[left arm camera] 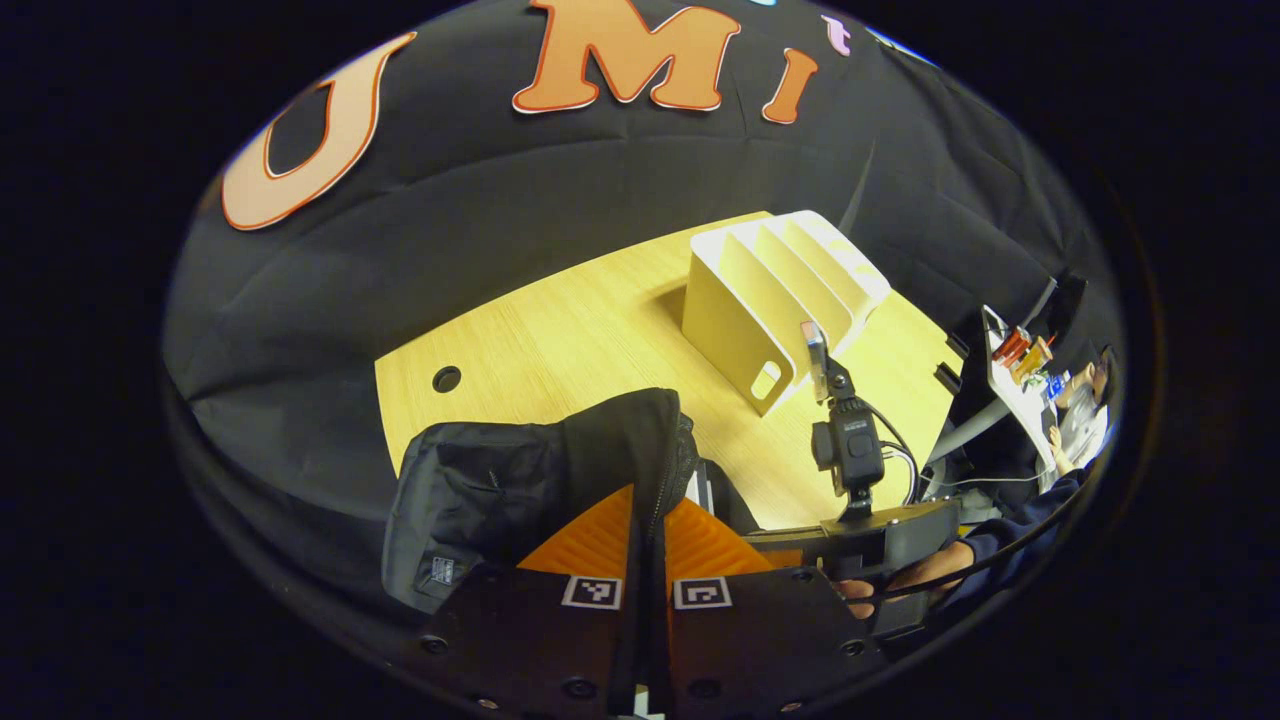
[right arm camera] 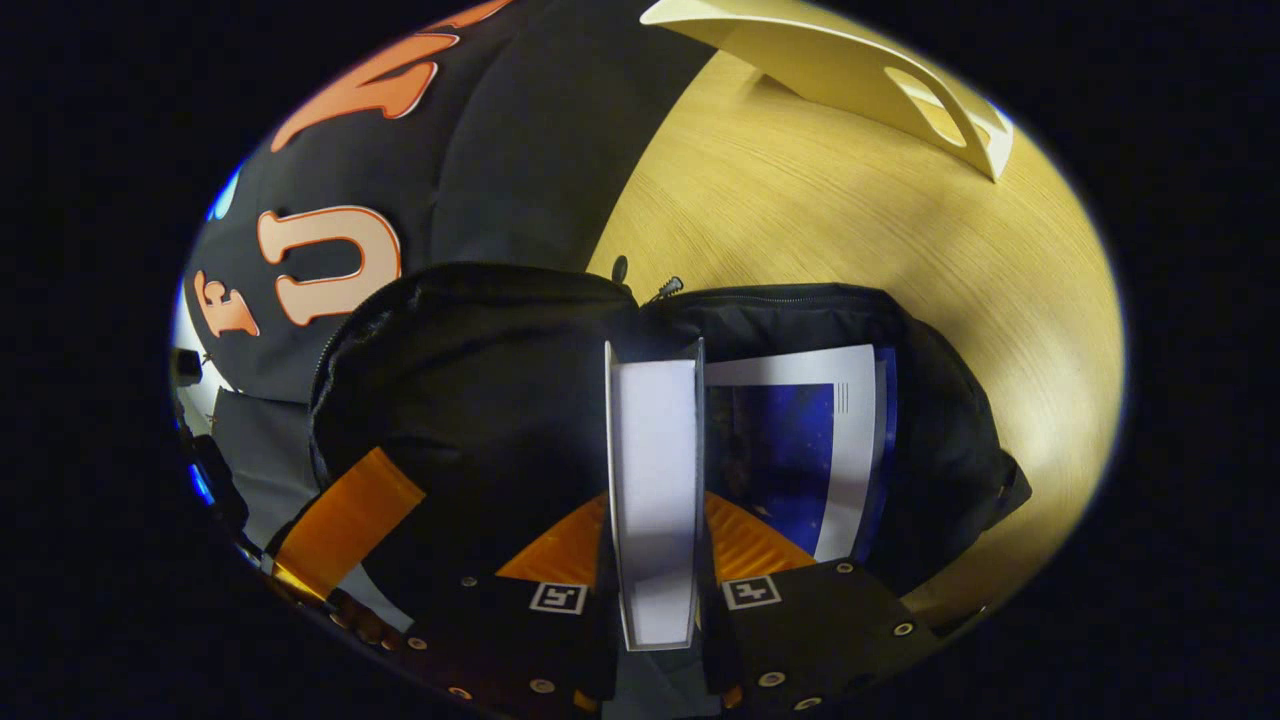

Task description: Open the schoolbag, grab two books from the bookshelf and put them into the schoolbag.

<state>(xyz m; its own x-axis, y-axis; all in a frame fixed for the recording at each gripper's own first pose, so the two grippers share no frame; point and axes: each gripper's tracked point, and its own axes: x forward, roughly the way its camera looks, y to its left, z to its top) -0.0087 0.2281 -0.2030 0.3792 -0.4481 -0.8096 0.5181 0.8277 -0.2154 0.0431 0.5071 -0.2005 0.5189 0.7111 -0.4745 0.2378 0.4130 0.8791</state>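
The left gripper (left arm camera: 648, 550) pinches the black schoolbag's (left arm camera: 500, 480) flap. The right gripper (right arm camera: 655, 560) squeezes a white book (right arm camera: 655, 480) — another book (right arm camera: 800, 440) sits inside the open bag.

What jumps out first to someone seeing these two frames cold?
In the right gripper view, the right gripper pinches a white book edge-on over the open black schoolbag, where a blue-covered book already sits. In the left gripper view, the left gripper clamps the bag's edge, with the cream bookshelf standing empty on the wooden table.
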